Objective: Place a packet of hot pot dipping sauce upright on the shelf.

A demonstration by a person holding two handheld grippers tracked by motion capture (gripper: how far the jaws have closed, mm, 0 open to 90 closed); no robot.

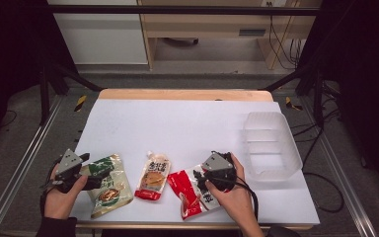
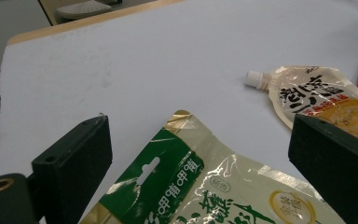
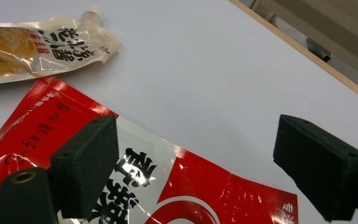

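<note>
Left tool (image 1: 86, 165) is held jaws apart over green pouch (image 1: 109, 185); right tool (image 1: 208, 174), jaws apart, over red pouch (image 1: 190, 193) on table (image 1: 177, 123).

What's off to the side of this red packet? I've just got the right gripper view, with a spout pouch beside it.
Observer: A clear plastic tub sits on the table's right side.
Operator: Anything past the spout pouch?
Observer: A green and gold packet, by the table's left edge.
Operator: Is the other gripper near it?
Observer: Yes, the left gripper hangs over that packet's top end, jaws open and not pressing on it.
</note>
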